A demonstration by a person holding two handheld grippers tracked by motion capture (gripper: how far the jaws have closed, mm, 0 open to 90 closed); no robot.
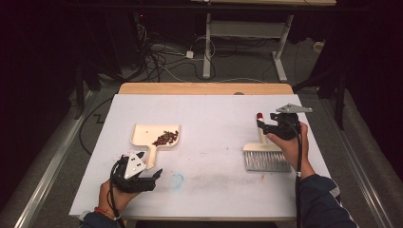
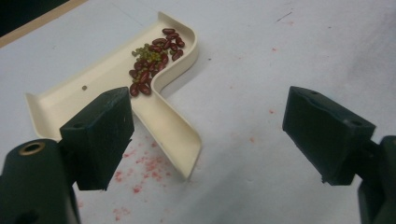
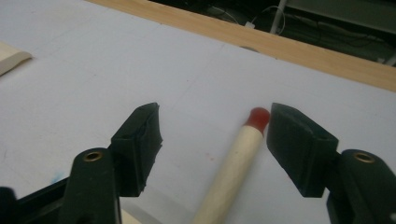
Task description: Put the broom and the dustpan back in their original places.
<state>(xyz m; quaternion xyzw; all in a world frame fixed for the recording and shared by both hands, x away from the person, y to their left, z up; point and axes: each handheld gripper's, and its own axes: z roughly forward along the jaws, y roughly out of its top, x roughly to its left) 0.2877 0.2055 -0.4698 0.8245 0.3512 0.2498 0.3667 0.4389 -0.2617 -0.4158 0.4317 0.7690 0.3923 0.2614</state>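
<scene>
A cream dustpan lies on the left of the white table, with a small heap of red and green beans in its pan. My left gripper hovers open just in front of the dustpan's handle; the beans lie beyond its jaws. On the right lies a hand brush, bristles toward me and red-tipped handle pointing away. My right gripper stands open around that handle, with the pads clear of the wood.
The white sheet covers the table, and a wooden strip runs along its far edge. A faint blue smudge and red specks mark the sheet. Beyond the table, cables and desk legs stand on the floor.
</scene>
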